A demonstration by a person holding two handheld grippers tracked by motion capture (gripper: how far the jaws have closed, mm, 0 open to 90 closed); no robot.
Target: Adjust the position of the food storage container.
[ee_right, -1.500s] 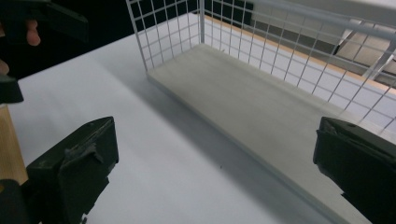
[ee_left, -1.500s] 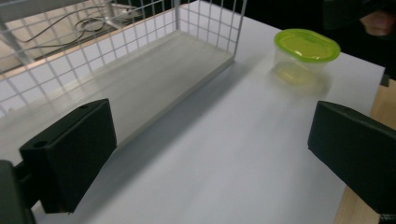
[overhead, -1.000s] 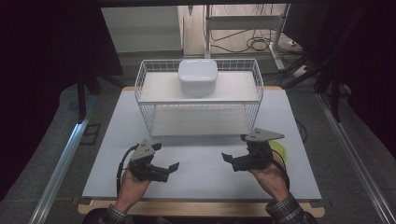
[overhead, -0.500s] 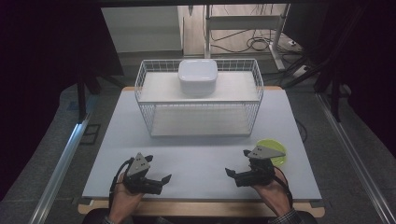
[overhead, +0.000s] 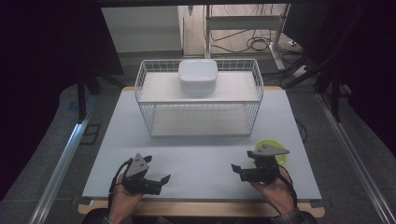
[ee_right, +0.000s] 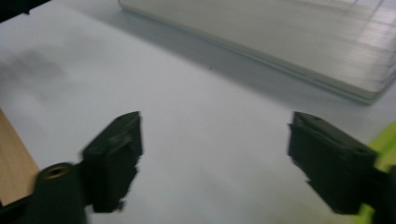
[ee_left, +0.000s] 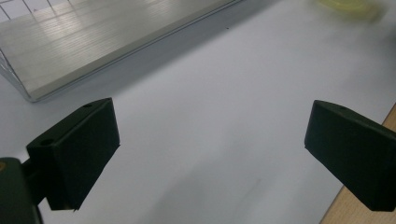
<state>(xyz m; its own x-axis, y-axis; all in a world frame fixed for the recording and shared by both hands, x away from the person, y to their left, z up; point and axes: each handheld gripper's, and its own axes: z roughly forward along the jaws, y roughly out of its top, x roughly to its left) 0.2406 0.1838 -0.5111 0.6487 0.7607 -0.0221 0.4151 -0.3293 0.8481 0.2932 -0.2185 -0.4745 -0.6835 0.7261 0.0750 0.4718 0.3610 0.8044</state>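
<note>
My left gripper (overhead: 157, 169) rests low over the white tabletop (overhead: 201, 158) near the front left, held by a hand. Its jaws stand wide apart with only bare table between them in the left gripper view (ee_left: 212, 121). My right gripper (overhead: 237, 171) sits at the front right and points left. Its jaws have just been closing a little, with nothing between them (ee_right: 217, 128). A yellow-green dish (overhead: 273, 145) lies just behind the right gripper, partly hidden by it, and shows blurred in the gripper views (ee_left: 350, 7) (ee_right: 385, 144).
A white wire rack (overhead: 198, 100) with two shelves stands at the back middle of the table. A white square bowl (overhead: 197, 76) sits on its upper shelf. The rack's lower board (ee_left: 93, 42) (ee_right: 280, 37) lies ahead of both grippers. The table's wooden front edge (ee_right: 14, 163) is close by.
Both hands have sunk and come back toward the table's front edge. The yellow-green dish has come into sight behind the right gripper. The right jaws stand slightly narrower.
</note>
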